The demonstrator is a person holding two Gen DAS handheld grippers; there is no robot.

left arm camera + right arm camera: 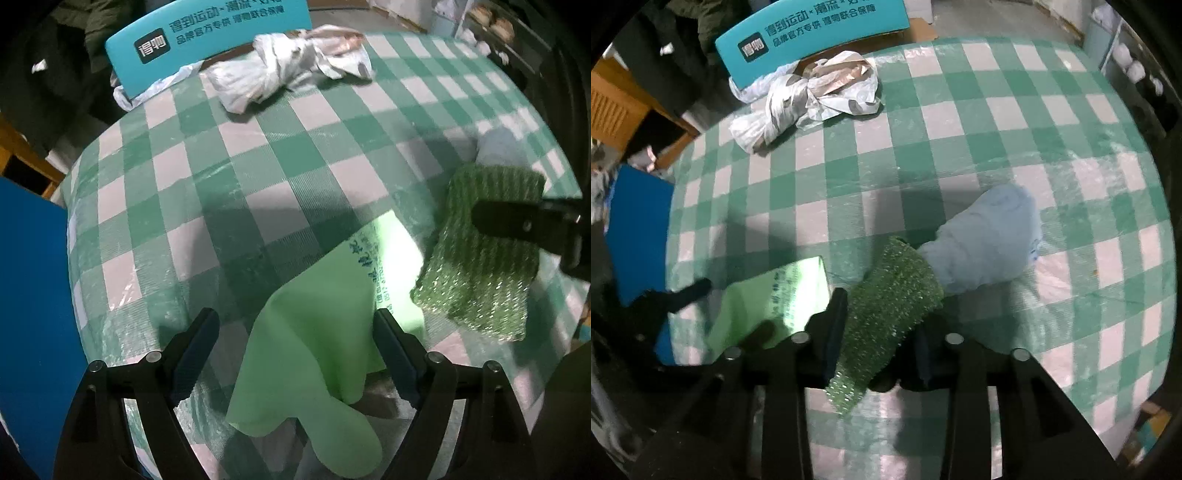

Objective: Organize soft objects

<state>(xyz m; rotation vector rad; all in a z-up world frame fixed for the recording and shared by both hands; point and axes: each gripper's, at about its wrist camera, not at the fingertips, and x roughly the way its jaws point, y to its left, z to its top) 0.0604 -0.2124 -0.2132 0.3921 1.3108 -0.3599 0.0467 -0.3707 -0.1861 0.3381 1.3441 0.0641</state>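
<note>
Right hand-held gripper (875,339) straddles the glittery dark-green knitted scrubbing cloth (886,314), jaws narrowly parted; whether the pads press it cannot be told. Left hand-held gripper (295,350) stands released, jaws wide around the pale-green thin printed cloth (317,332) lying near on the green-and-white checked table (258,166). Risks: the scrubbing cloth, touching the pale-blue rolled cloth (986,240) on its far side, may slip free or drag that neighbour; the thin cloth may bunch when pinched.

The tablecloth (258,155) has green and white squares, the flat cloth (314,350) is light green, the sparkly scrubber (886,306) dark green, the rolled cloth (986,243) pale blue
</note>
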